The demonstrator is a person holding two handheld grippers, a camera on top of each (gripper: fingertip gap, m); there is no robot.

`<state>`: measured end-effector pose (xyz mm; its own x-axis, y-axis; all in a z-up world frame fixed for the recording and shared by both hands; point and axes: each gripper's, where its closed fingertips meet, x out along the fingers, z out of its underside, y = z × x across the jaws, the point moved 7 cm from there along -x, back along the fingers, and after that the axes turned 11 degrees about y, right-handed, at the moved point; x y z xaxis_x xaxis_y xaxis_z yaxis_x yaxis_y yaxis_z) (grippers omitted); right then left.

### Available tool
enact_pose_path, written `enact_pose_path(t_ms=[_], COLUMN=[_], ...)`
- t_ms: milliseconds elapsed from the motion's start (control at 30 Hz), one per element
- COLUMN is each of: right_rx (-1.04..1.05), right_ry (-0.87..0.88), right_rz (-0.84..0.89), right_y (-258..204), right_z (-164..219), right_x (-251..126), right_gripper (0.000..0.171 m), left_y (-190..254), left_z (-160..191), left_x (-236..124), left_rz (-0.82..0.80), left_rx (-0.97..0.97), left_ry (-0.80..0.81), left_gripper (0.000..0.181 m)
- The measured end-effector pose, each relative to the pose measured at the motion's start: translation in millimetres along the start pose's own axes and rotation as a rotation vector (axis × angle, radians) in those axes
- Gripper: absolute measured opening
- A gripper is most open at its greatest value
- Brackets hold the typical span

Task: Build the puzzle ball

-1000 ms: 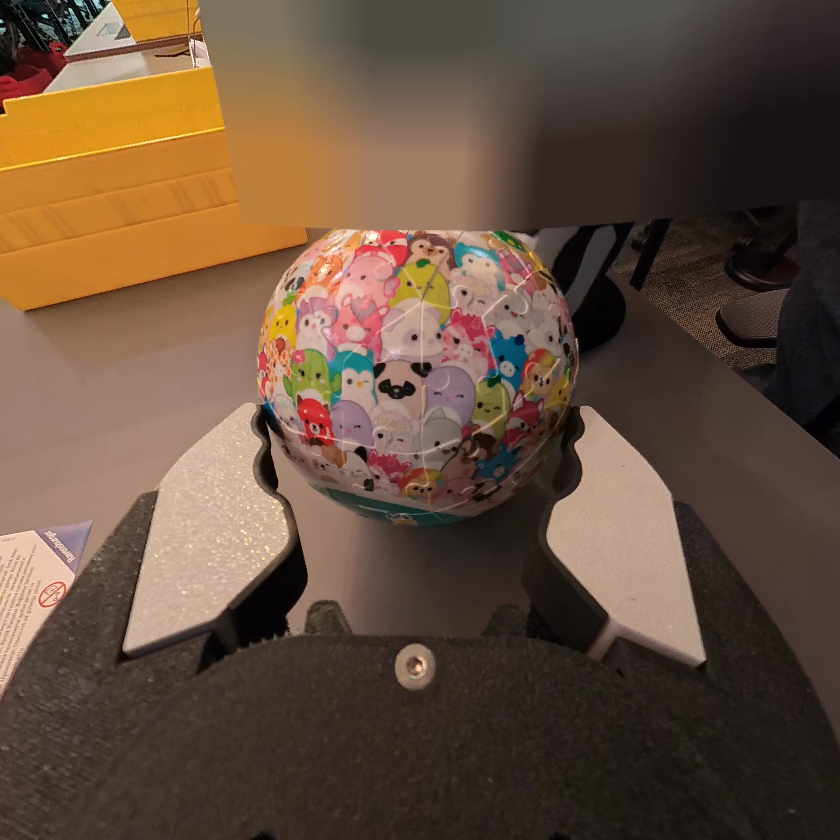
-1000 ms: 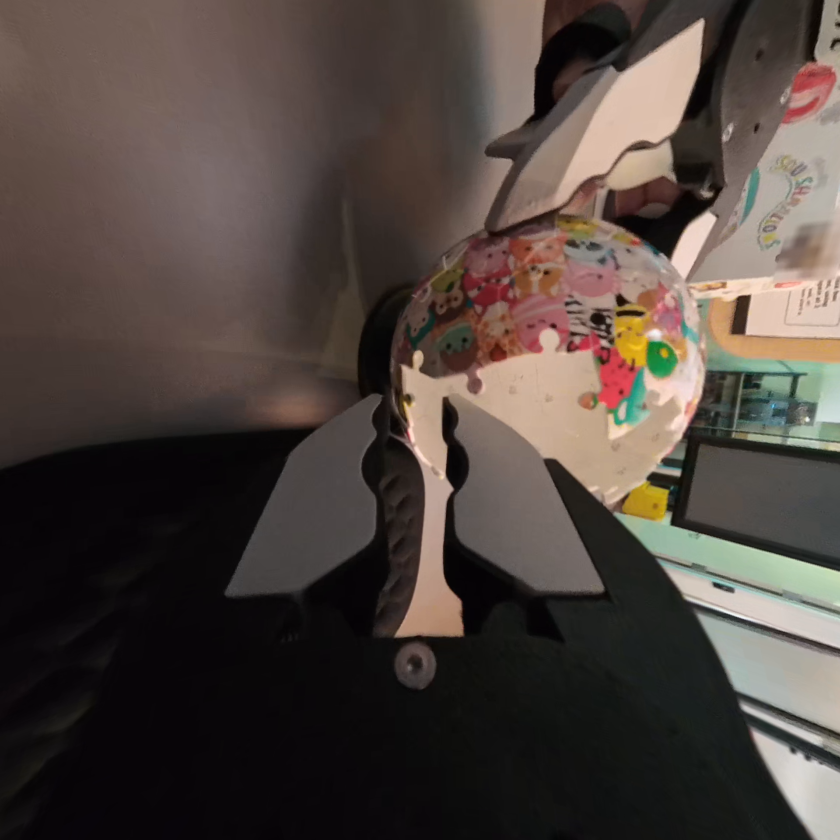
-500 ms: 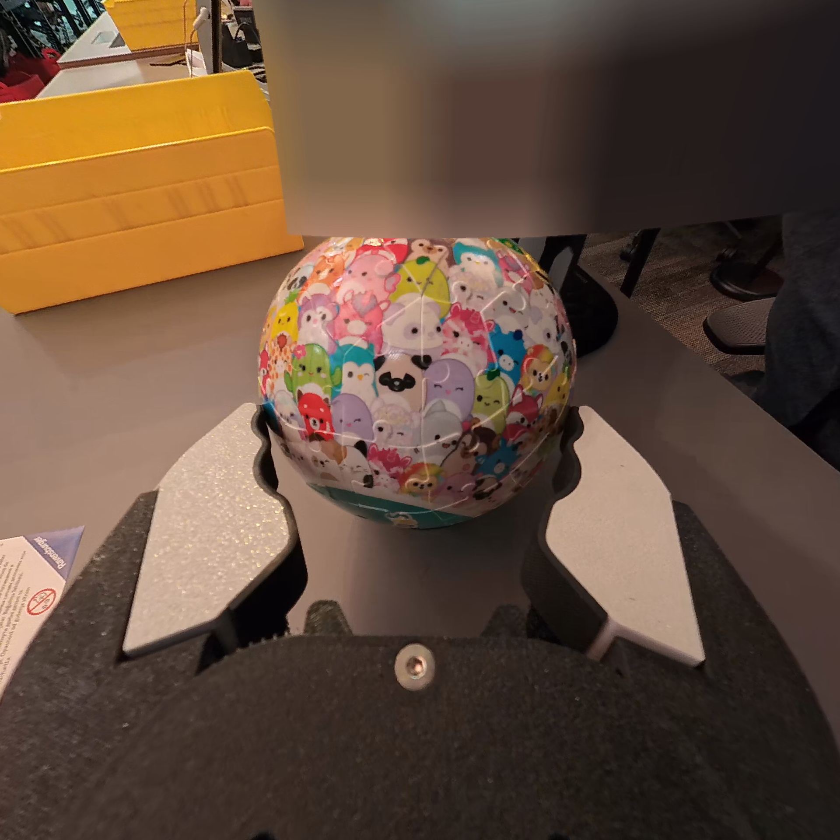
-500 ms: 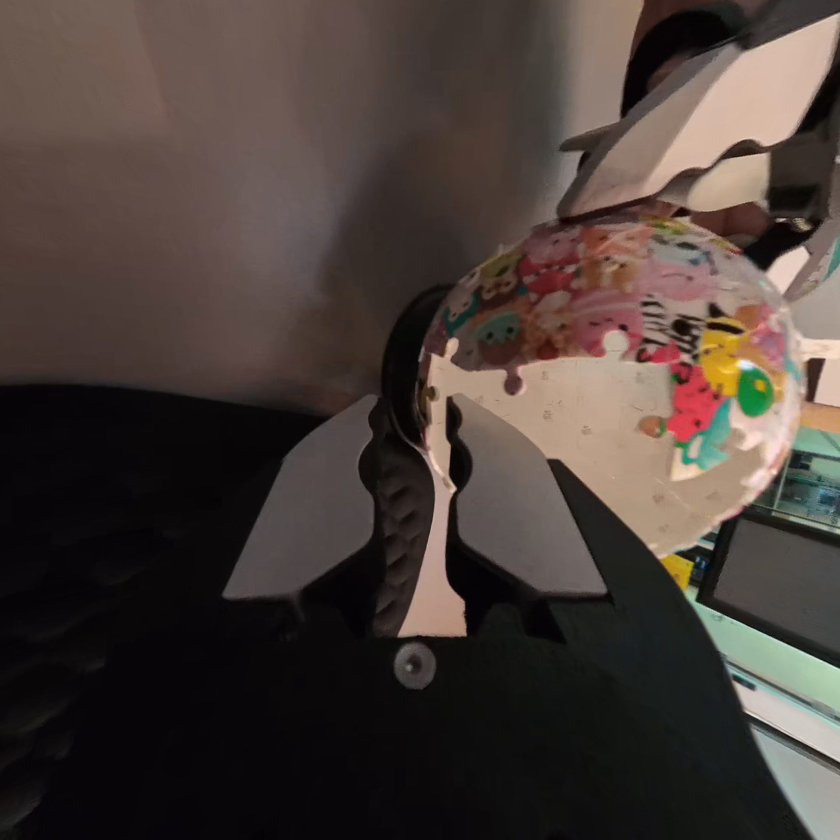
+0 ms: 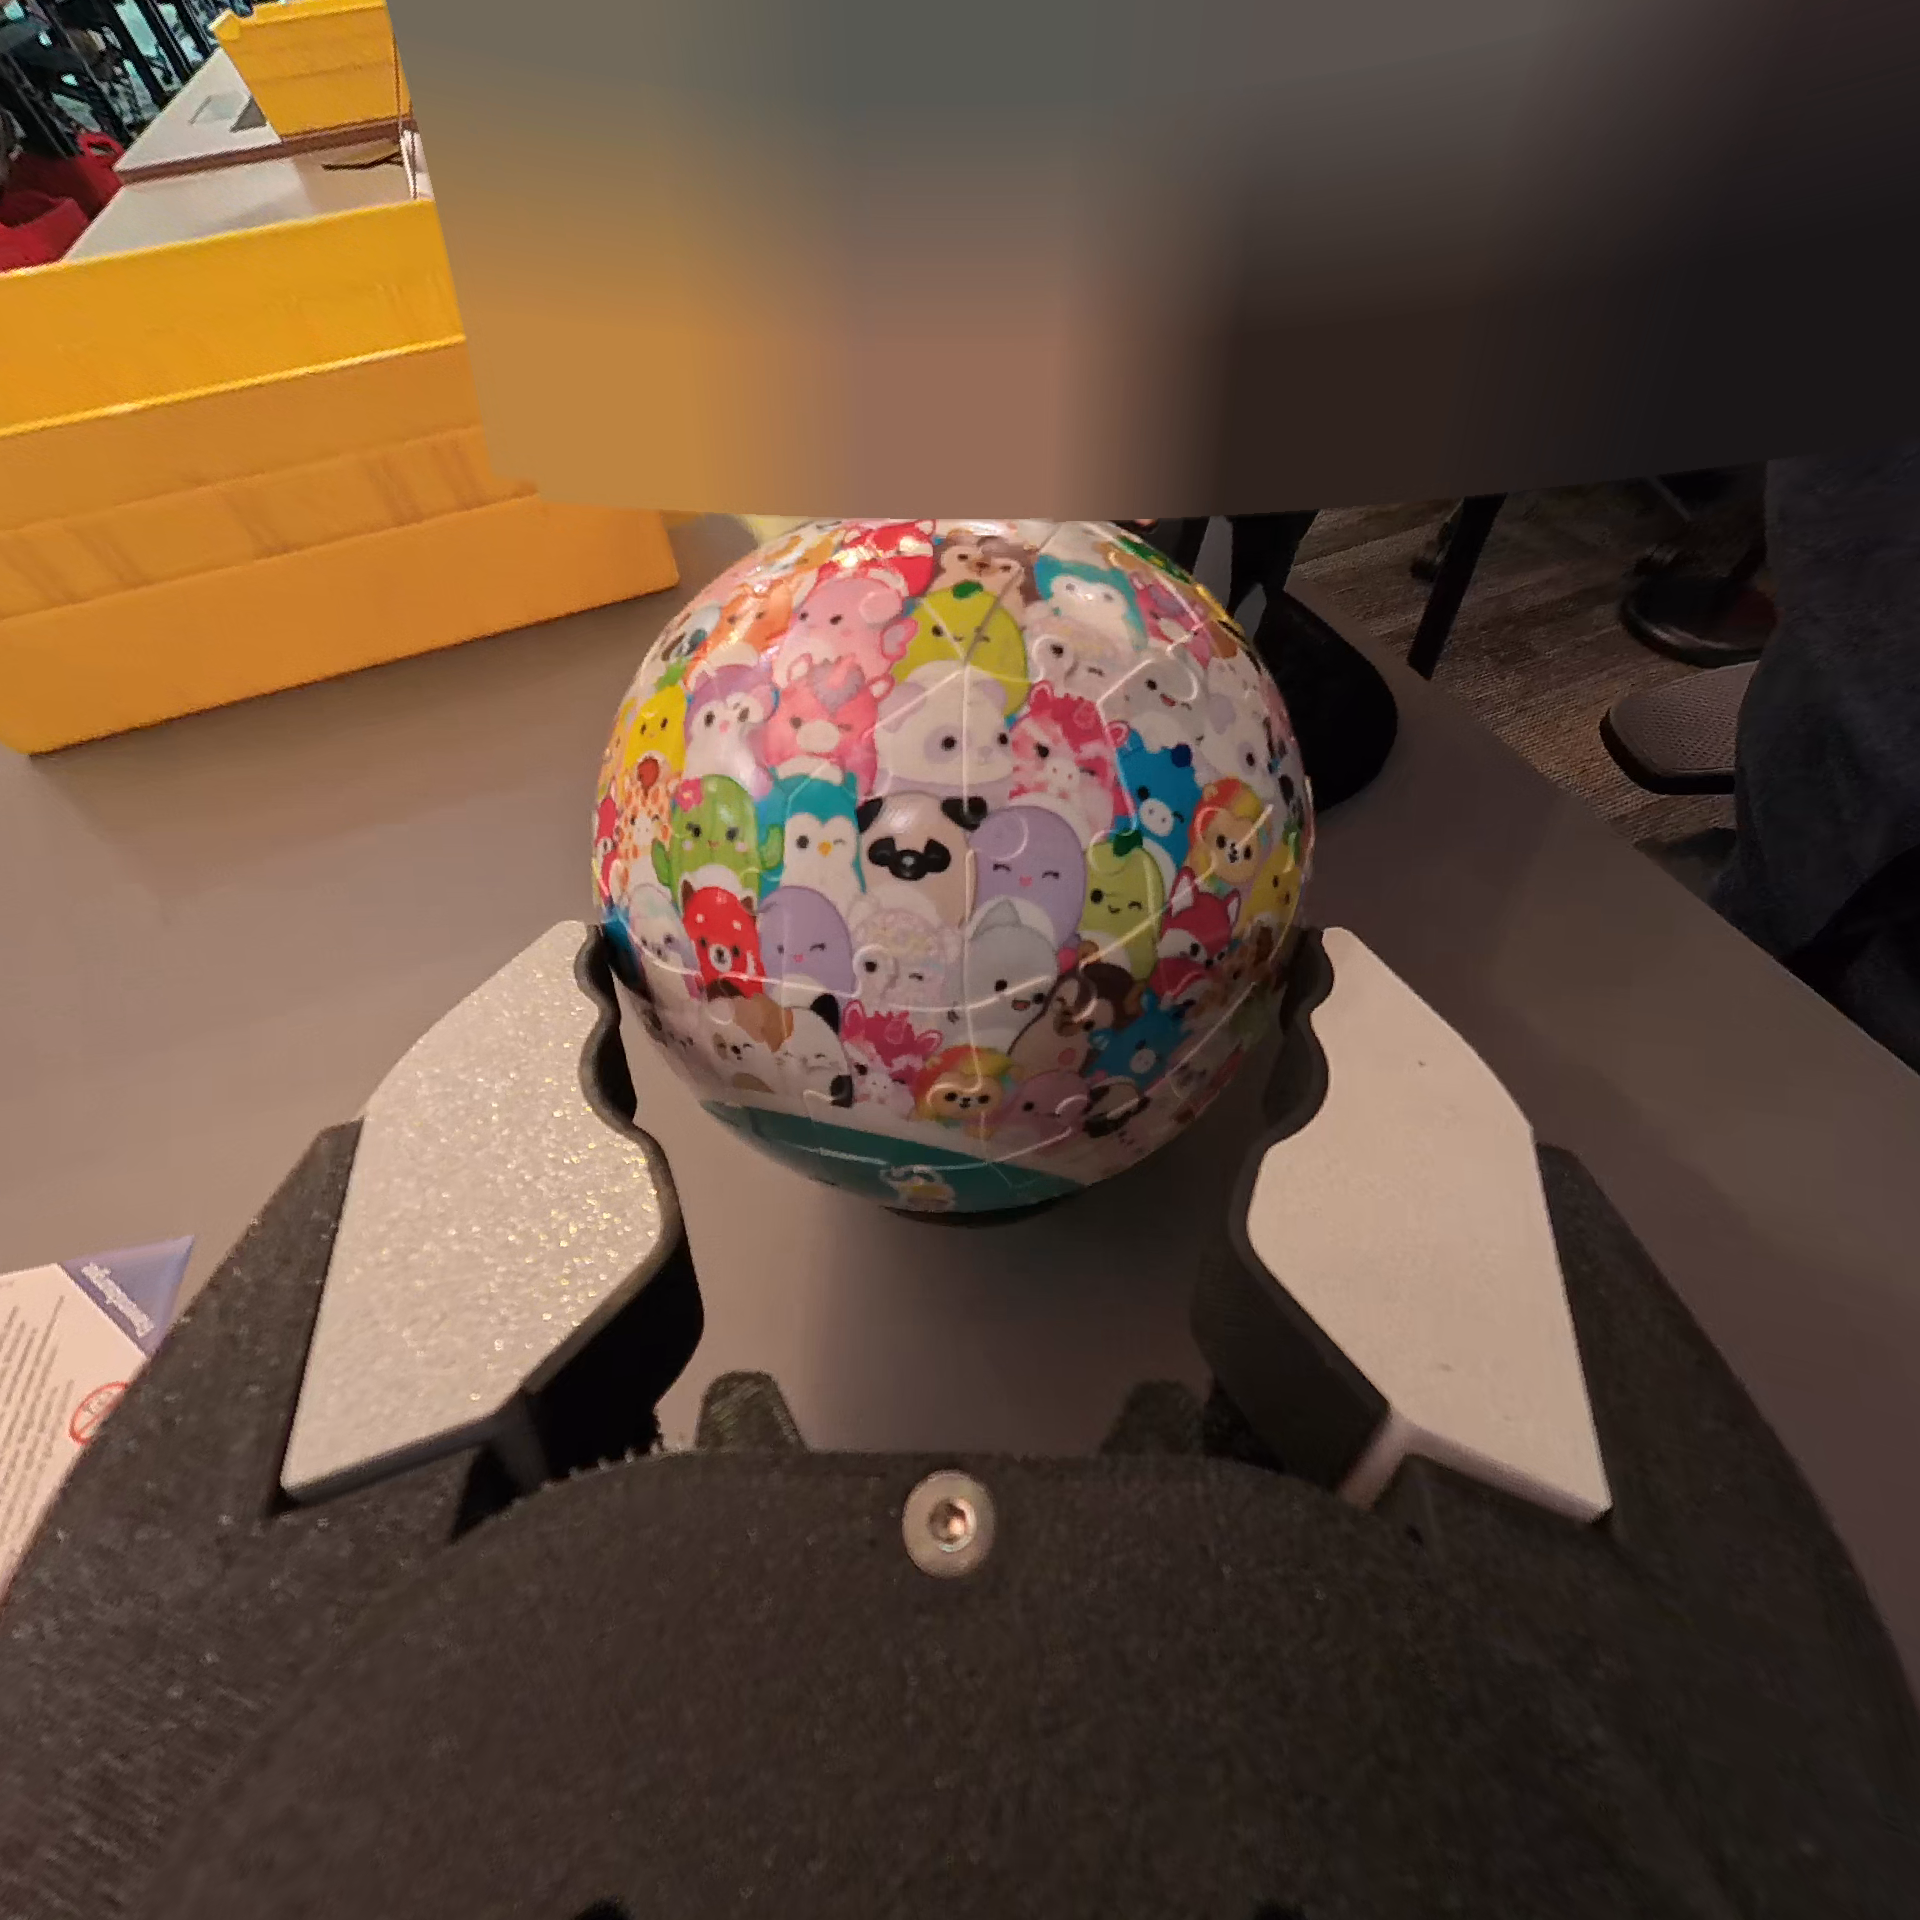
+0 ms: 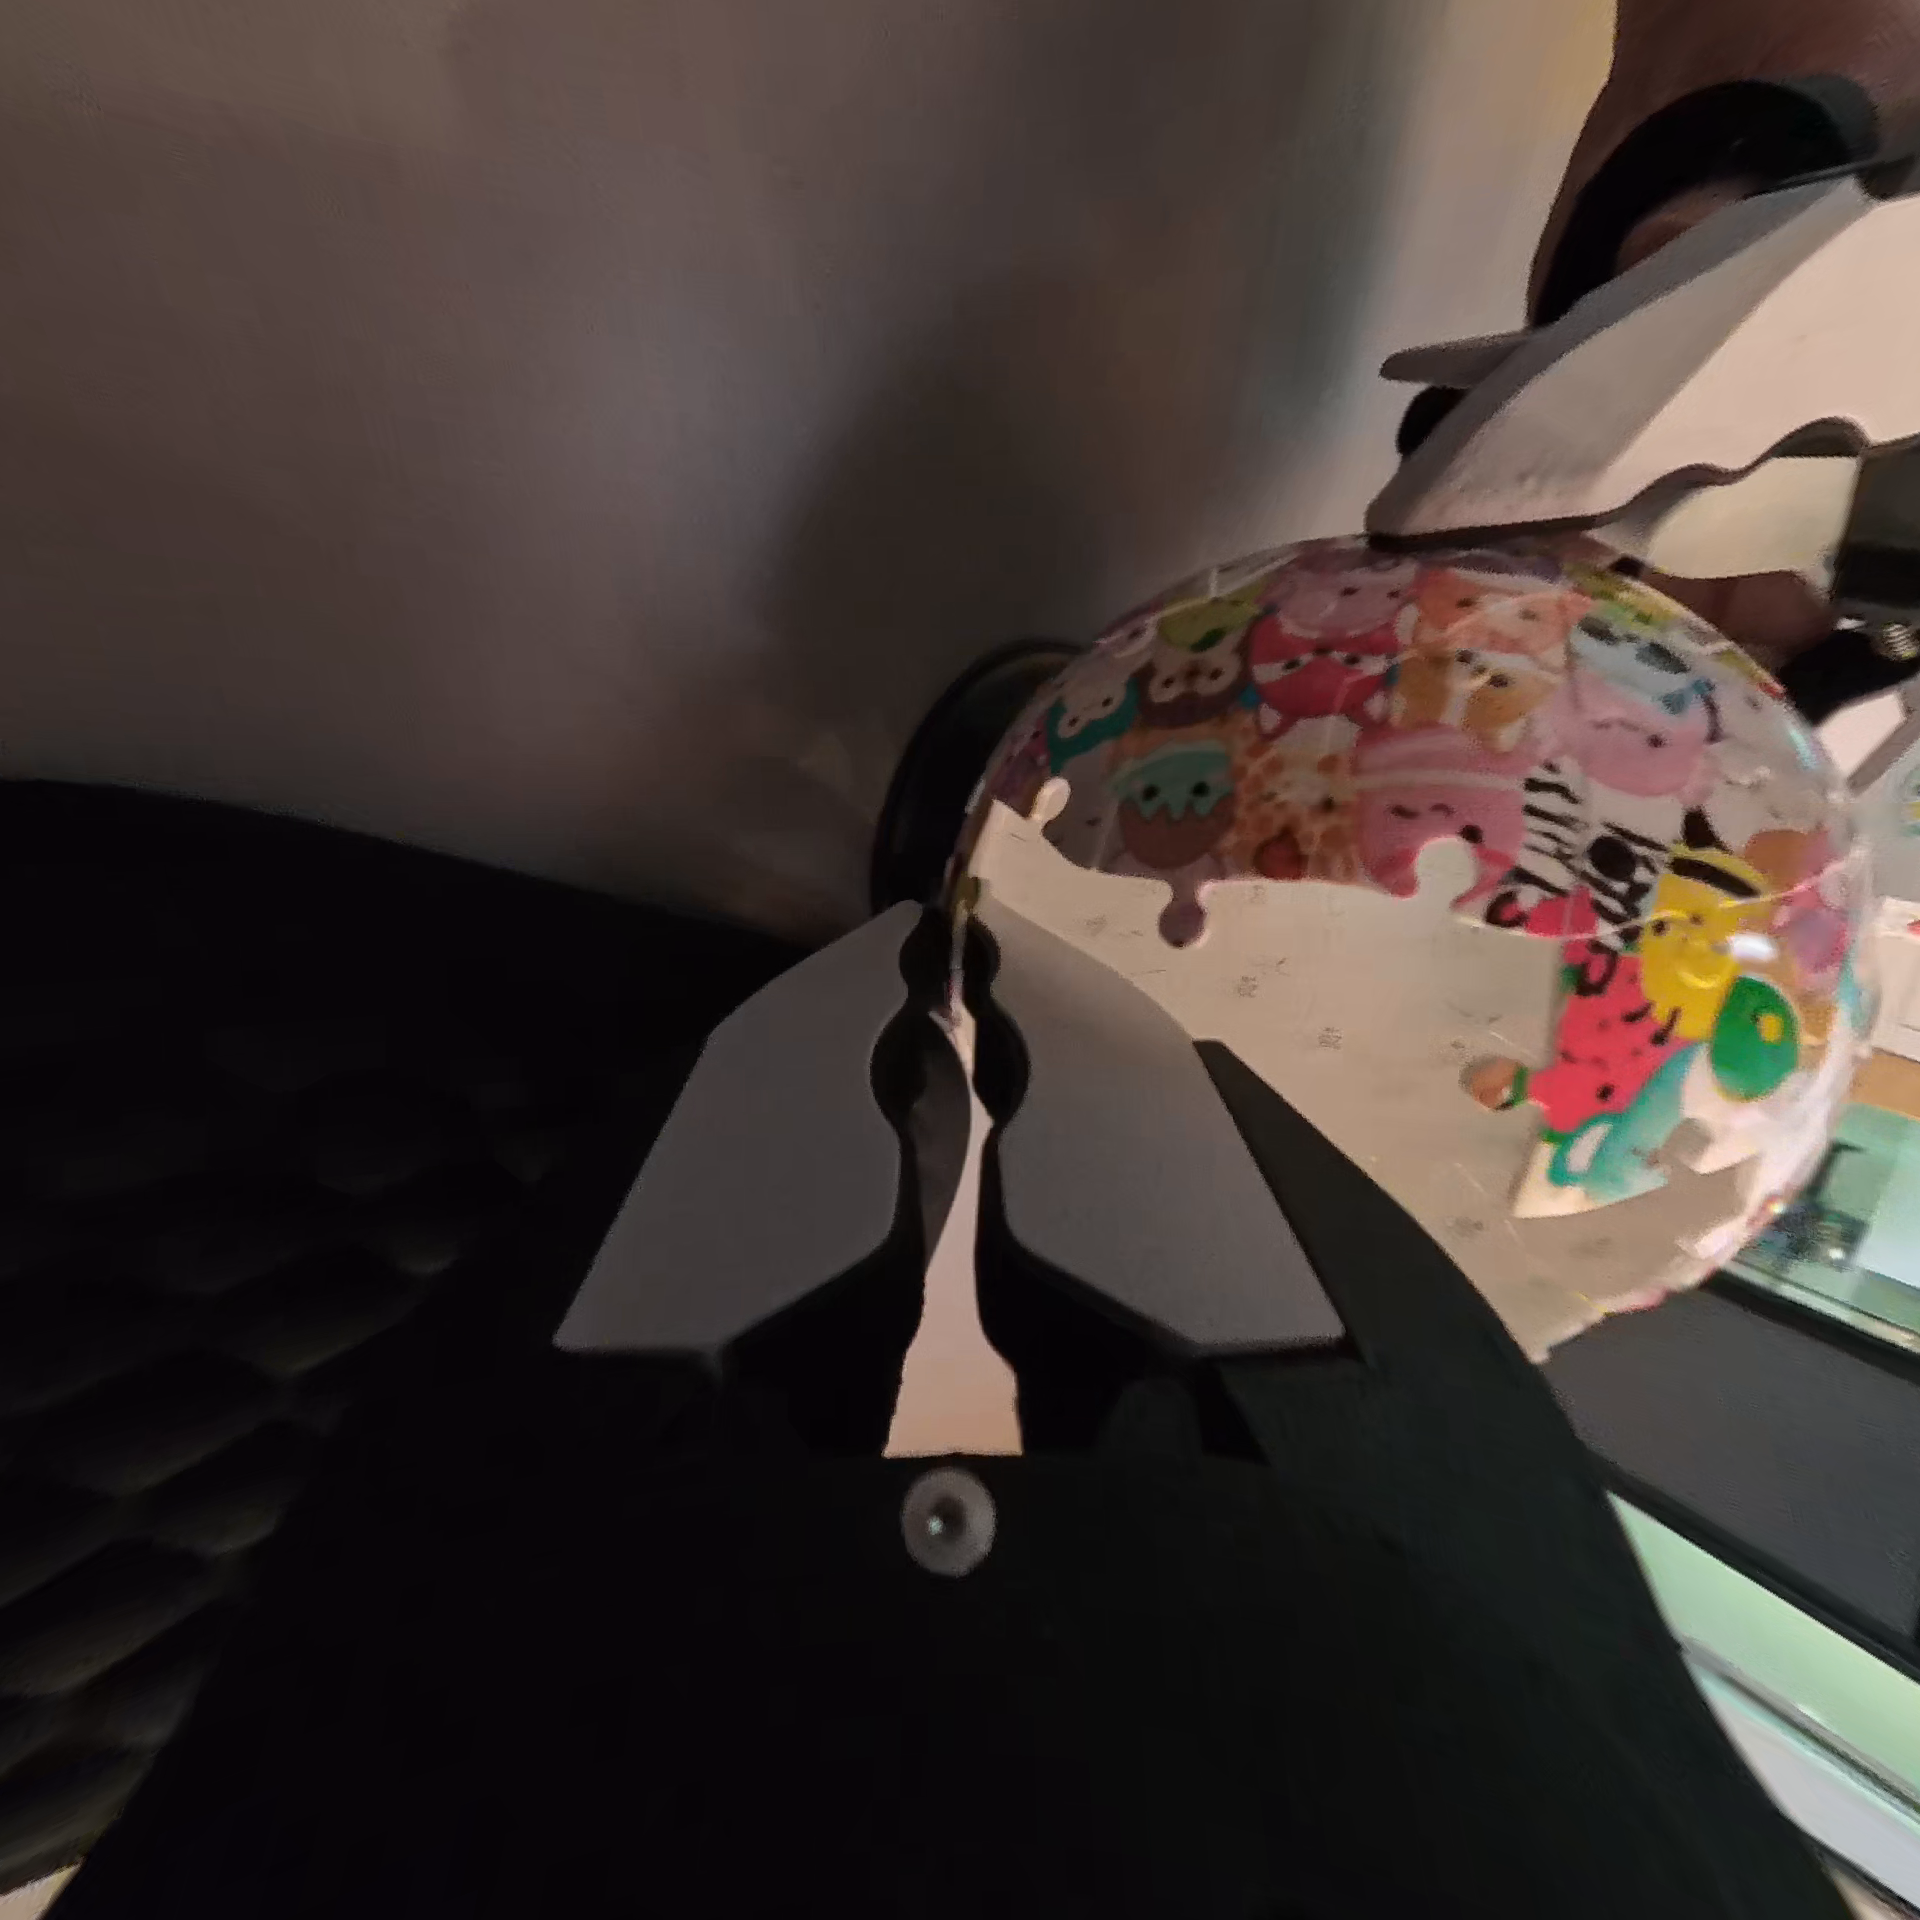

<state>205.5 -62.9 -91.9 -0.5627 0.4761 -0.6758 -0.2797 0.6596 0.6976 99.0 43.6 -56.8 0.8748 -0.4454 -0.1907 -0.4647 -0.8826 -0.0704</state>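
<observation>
Left gripper (image 5: 951, 951) is spread wide with the puzzle ball (image 5: 951, 862) clamped between its two tips, one on each side at about the ball's widest level. The ball lies dead ahead along the finger axis, sitting on a small dark stand (image 5: 966, 1210) on the grey worktop (image 5: 312, 914).

Right gripper (image 6: 951, 920) is nearly closed, pinching a thin edge-on piece (image 6: 951, 940) at the tips; too dark and too edge-on to make out its shape or print. It comes at the ball from the far side. In the right wrist view the ball (image 6: 1455, 883) sits up and to the right of the tips, and the unfinished gap with the white inner shell (image 6: 1299, 1039) showing starts right at them. The pinched piece looks to be touching or just beside the gap's jagged edge; can't tell if it's seated.

Key relation, as I judge it: the opening faces the right gripper and away from the left one, so the left only holds steady while the right does the fitting. The gap's long run goes rightward from the tips.

Farther out: a printed leaflet (image 5: 73, 1351) near left, yellow bins (image 5: 260, 499) far left. The top of the ball in the left wrist view is hidden by a blur patch.
</observation>
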Motion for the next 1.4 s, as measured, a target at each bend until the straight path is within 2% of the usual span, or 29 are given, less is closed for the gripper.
enact_pose_path(t_ms=[200, 233, 267, 333, 533, 633, 867, 1300, 1333, 1400], right_rx=[-0.002, -0.001, 0.010, 0.039, 0.082, 0.086, 0.192, 0.264, 0.250, 0.229], right_ry=[-0.001, -0.003, -0.014, -0.020, -0.011, -0.016, 0.125, 0.160, 0.173, 0.163], right_rz=[0.027, 0.053, 0.075, 0.114, 0.138, 0.126, 0.085, 0.095, 0.122, 0.179], right_y=[-1, -1, -1, 0, -3, -3, 3, 3, 2, 2], right_z=[-2, -2, -2, -5, -18, -17, -15, -11, -11, -10], right_x=[0, 0, 0, -2, 4, 8, 6, 8, 7, 3], right_gripper=[0.007, 0.012, 0.027, 0.033, 0.013, 0.010, 0.009, 0.006, 0.008, 0.022], left_y=[0, 0, 0, -1, -1, -1, -4, -4, -4, -5], left_z=[1, 1, 1, 2, 2, 2, 6, 5, 6, 7], left_x=[-1, -1, -1, -2, -2, -2, -4, -4, -4, -5], left_rz=[0.004, 0.003, 0.003, 0.002, -0.003, -0.001, 0.005, 0.002, 0.002, -0.002], left_rx=[-0.006, -0.008, -0.008, -0.009, -0.007, -0.008, -0.032, -0.029, -0.035, -0.032], left_ry=[-0.002, -0.002, -0.001, -0.001, 0.000, 0.003, 0.029, 0.033, 0.030, 0.030], left_gripper=[0.120, 0.120, 0.120, 0.120, 0.120, 0.120, 0.120, 0.120, 0.120, 0.119])
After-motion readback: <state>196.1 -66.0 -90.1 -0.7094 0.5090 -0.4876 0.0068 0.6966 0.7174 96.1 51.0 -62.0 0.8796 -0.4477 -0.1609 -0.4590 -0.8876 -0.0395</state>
